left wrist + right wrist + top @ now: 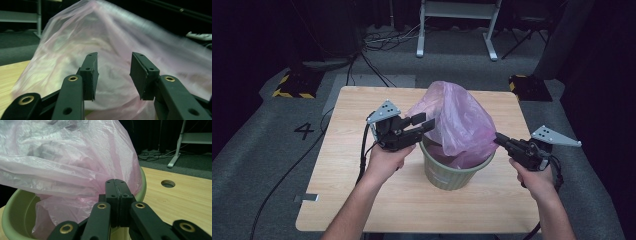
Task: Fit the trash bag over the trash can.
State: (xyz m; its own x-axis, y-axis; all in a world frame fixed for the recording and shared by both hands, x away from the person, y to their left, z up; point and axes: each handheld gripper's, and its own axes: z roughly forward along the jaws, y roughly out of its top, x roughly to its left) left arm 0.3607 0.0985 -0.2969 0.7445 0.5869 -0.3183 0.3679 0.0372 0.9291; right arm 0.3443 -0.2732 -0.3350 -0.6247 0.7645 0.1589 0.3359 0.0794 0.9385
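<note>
A pale green bin (452, 177) stands in the middle of the wooden table (362, 200). A thin pink plastic bag (457, 120) billows up out of it like a tent. My left gripper (426, 122) hovers at the bag's left flank, jaws open, nothing between them. In the left gripper view the open gripper (113, 72) faces the bag (112, 32) close up. My right gripper (498, 138) sits at the bag's lower right edge. In the right gripper view its jaws (116, 182) are shut, with the film of the bag (62, 157) running into them above the bin rim (7, 220).
A round hole (168, 183) is cut in the tabletop beyond the bin. A white metal frame (457, 30) and loose cables lie on the floor behind the table. Yellow-and-black blocks (292, 87) sit at the far corners. A black cable trails off the table's left edge.
</note>
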